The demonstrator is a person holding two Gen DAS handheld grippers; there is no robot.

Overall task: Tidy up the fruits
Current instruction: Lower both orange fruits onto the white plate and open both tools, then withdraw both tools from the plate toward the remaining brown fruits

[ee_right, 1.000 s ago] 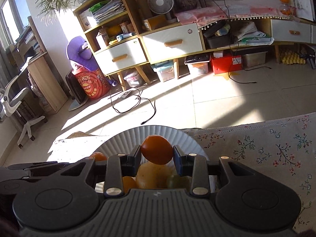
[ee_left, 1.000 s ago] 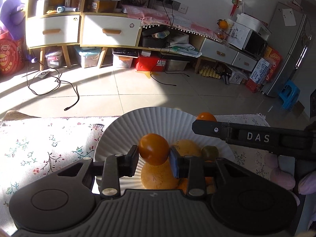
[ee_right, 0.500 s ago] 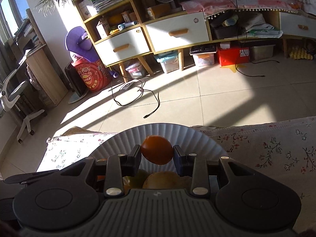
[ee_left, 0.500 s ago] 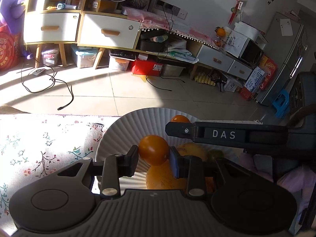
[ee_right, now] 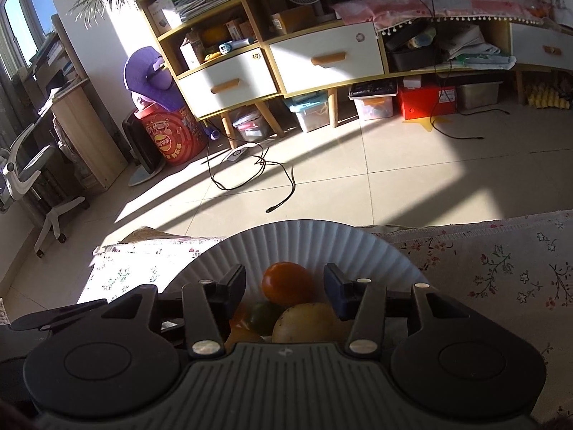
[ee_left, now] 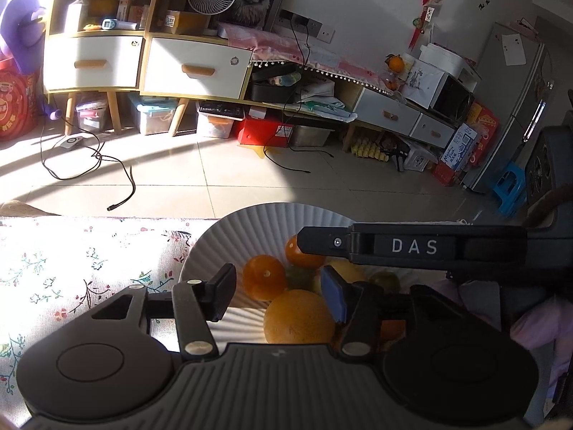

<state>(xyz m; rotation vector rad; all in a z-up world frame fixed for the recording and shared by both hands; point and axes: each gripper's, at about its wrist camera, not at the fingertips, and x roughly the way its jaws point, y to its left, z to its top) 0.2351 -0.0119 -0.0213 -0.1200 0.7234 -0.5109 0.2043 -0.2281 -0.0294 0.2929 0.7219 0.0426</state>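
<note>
Both grippers are over the white ribbed paper plate (ee_left: pixel 258 229) that sits on a floral tablecloth (ee_left: pixel 71 268), the plate already piled with fruit. Left gripper (ee_left: pixel 277 292) jaws have just been opening and now stand apart, with a small orange tangerine (ee_left: pixel 264 281) lying in the gap between the fingers (ee_left: pixel 222 292), pads clear of it on both sides, so it is released and resting in the plate. Just below it, nearer the camera, is a bigger orange (ee_left: pixel 299 317); behind it a second tangerine (ee_left: pixel 302 256), partly hidden by the other tool's black finger marked DAS; a greenish fruit (ee_left: pixel 385 279) shows to the right, and something yellow between them is too hidden to name. In the right wrist view the right gripper (ee_right: pixel 284 288) jaws have also just been opening, fingers (ee_right: pixel 232 286) spread wide with gaps either side of a red-orange tangerine (ee_right: pixel 286 283) that sits on top of the pile, not pinched. Under it are a green fruit (ee_right: pixel 266 317) and a yellow-brown round fruit (ee_right: pixel 308 324), touching each other, inside the plate (ee_right: pixel 311 236). Tablecloth (ee_right: pixel 501 268) runs off to the right; beyond the table edge is a tiled floor (ee_right: pixel 358 186) with a loose black cable (ee_right: pixel 261 175)
</note>
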